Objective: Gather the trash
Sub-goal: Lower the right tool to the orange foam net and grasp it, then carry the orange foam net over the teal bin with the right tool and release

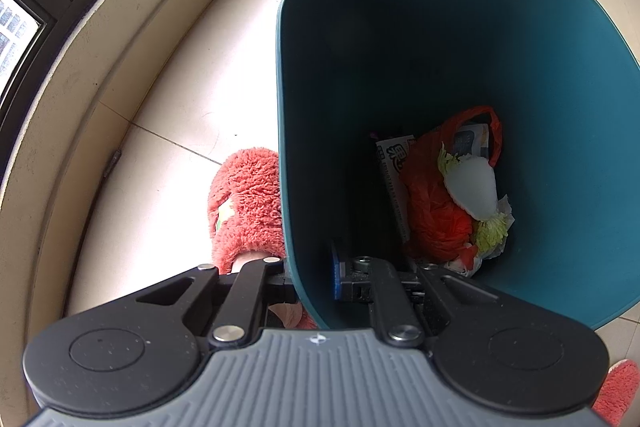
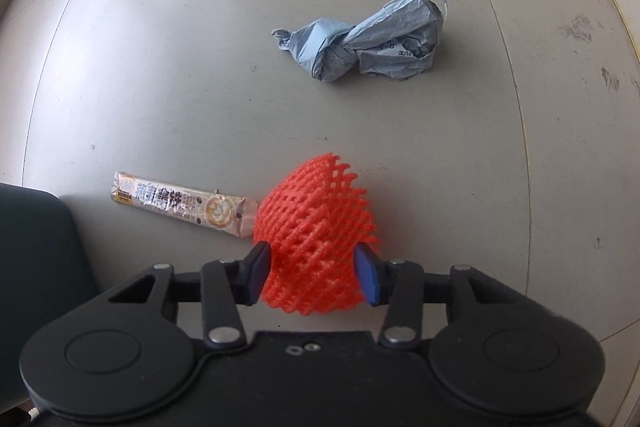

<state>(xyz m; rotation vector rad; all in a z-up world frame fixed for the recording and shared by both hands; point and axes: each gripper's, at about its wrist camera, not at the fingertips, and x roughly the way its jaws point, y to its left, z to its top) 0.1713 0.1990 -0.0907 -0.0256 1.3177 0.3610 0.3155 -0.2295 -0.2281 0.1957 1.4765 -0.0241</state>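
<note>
My left gripper (image 1: 310, 277) is shut on the near rim of a teal trash bin (image 1: 560, 67), one finger inside and one outside the wall. Inside the bin lie a red plastic bag (image 1: 434, 203), a white box (image 1: 394, 163) and cabbage scraps (image 1: 476, 191). In the right wrist view, an orange foam fruit net (image 2: 316, 227) sits between my right gripper's (image 2: 314, 277) blue pads (image 2: 366, 277); the pads touch its sides. A coffee stick sachet (image 2: 180, 205) lies on the floor left of the net. A crumpled grey plastic bag (image 2: 368, 39) lies farther ahead.
A pink fuzzy slipper (image 1: 246, 203) stands left of the bin, another at the lower right (image 1: 618, 391). A window frame and beige ledge (image 1: 60, 107) curve along the left. The bin's edge (image 2: 36, 267) shows at the left of the right wrist view.
</note>
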